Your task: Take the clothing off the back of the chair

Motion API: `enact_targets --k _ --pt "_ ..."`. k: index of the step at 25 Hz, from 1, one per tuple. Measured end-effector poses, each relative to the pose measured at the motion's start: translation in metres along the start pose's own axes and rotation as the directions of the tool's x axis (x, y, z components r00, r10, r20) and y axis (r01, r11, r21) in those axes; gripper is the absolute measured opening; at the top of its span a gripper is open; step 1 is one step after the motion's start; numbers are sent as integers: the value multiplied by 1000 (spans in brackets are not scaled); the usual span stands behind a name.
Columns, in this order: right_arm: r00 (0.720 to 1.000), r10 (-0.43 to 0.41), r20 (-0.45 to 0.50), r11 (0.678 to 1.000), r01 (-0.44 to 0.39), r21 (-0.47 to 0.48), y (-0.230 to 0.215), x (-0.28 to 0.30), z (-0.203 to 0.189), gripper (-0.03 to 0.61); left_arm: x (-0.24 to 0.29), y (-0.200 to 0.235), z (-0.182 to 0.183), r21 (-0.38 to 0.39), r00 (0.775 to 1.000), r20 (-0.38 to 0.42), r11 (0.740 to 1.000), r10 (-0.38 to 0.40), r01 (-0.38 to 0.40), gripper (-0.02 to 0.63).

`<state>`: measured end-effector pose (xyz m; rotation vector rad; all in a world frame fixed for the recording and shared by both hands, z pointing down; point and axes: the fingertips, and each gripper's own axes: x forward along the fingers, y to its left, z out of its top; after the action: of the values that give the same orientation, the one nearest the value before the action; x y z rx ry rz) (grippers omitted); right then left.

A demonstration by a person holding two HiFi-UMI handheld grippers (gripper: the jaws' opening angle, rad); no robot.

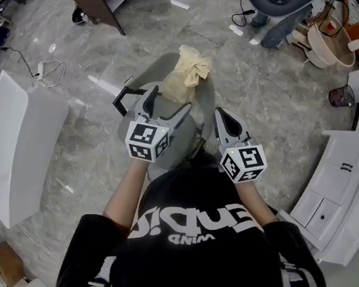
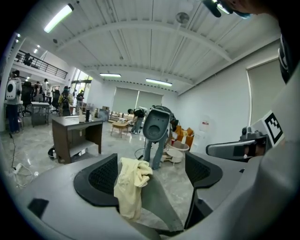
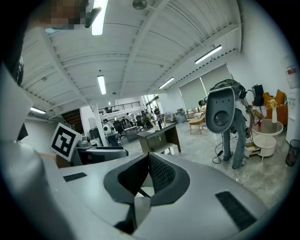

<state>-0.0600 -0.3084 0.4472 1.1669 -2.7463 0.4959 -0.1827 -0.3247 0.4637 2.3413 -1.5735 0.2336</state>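
Lining up my wide-open left gripper point(image 1: 169, 100) on the yellow garment point(image 1: 186, 71) draped over the chair back point(image 1: 150, 70), I should push deeper before clamping. My right gripper point(image 1: 220, 114) sits closed and empty.

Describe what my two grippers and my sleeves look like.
Both the left gripper and right gripper are pale grey plastic with black ribbed pads, each carrying a white cube of black square markers. The person wears a black short-sleeved T-shirt with white lettering.

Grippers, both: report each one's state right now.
Left gripper: open; yellow cloth lies in front of its jaws, not gripped.
Right gripper: shut, holding nothing.
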Motion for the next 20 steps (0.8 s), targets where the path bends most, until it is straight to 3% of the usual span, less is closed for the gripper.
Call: enact_targets --k 8,12,20 --pt "999 -30 -23 999 31 22 -18 -2 -5 14 68 29 -33 24 995 -100 1000 5 -3 445" --pt "998 -53 -35 998 55 37 -30 -3 -9 14 103 43 -52 58 987 -158 998 13 -4 445" --pt "993 -89 -76 994 93 55 -53 -3 -22 14 163 64 -80 55 968 -252 998 2 13 445"
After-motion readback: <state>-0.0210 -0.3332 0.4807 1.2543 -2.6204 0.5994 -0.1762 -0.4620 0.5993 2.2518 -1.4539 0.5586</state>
